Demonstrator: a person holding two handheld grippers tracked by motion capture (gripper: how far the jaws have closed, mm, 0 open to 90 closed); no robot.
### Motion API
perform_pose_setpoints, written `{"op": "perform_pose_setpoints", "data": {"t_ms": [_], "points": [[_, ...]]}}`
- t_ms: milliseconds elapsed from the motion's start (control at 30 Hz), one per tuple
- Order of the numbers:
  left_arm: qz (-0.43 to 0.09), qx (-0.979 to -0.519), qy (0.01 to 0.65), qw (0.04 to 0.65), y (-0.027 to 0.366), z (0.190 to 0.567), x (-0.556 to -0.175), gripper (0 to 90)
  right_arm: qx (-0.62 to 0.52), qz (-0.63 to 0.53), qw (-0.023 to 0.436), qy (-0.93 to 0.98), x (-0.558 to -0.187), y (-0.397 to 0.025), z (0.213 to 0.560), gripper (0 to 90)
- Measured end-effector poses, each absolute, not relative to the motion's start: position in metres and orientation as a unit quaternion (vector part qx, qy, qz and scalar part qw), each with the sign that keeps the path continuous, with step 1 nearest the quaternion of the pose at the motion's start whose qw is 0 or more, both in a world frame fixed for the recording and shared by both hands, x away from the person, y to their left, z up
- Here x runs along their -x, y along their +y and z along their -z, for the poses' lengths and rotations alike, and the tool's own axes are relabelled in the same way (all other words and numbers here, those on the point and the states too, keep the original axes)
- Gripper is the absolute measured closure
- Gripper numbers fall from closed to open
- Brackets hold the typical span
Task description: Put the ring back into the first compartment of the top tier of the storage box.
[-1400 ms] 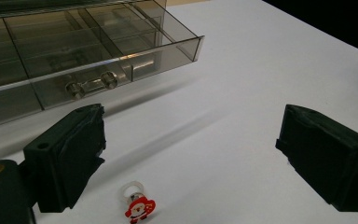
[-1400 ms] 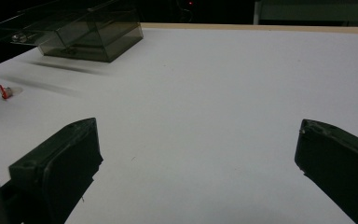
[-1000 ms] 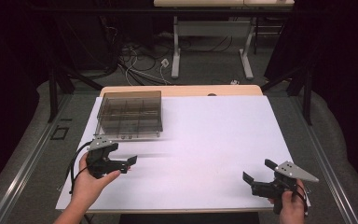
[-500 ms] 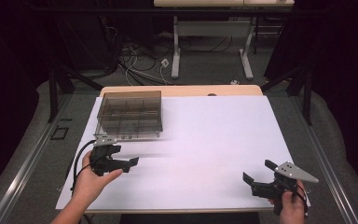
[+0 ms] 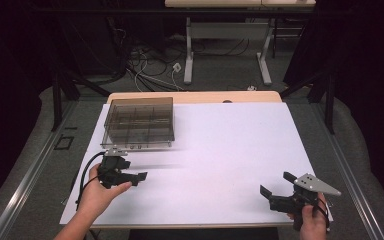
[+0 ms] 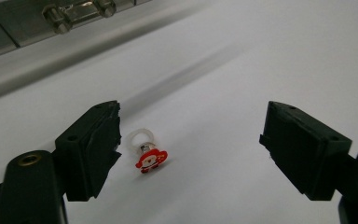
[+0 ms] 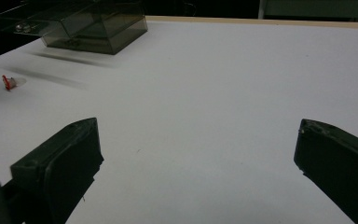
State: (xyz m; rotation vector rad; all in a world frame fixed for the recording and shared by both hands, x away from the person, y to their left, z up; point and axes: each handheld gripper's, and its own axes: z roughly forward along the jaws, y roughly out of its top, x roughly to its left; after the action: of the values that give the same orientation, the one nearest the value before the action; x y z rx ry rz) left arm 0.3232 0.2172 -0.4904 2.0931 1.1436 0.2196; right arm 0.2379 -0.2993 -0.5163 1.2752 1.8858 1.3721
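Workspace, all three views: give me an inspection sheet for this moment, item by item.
Surface: white sheet over a wooden table, flat.
Job's things: small red Santa charm with a clear ring, lying on the sheet between the left gripper's jaws, touching neither; smoked clear box with compartments at the far left.
Clutter: nothing seen.
Grippers: left open, low over the charm; right gripper open at the near right, holding nothing.
Cables: black cable loops from the left gripper; loose cables on the floor beyond.
Surroundings: dark room, grey floor, another table's legs behind.
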Motion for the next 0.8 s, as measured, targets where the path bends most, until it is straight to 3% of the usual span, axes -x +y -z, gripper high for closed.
{"op": "perform_pose_setpoints", "data": {"t_ms": [100,800], "points": [[-0.079,-0.826,0.449,0.33,0.217,0.497,-0.327,20.4,-0.464,-0.499,0.236,0.693,-0.239,-0.298,0.517,0.7],[-0.05,-0.834,0.471,0.284,0.212,0.511,-0.337,28.0,-0.463,-0.499,0.231,0.695,-0.239,-0.297,0.518,1.0]]}}
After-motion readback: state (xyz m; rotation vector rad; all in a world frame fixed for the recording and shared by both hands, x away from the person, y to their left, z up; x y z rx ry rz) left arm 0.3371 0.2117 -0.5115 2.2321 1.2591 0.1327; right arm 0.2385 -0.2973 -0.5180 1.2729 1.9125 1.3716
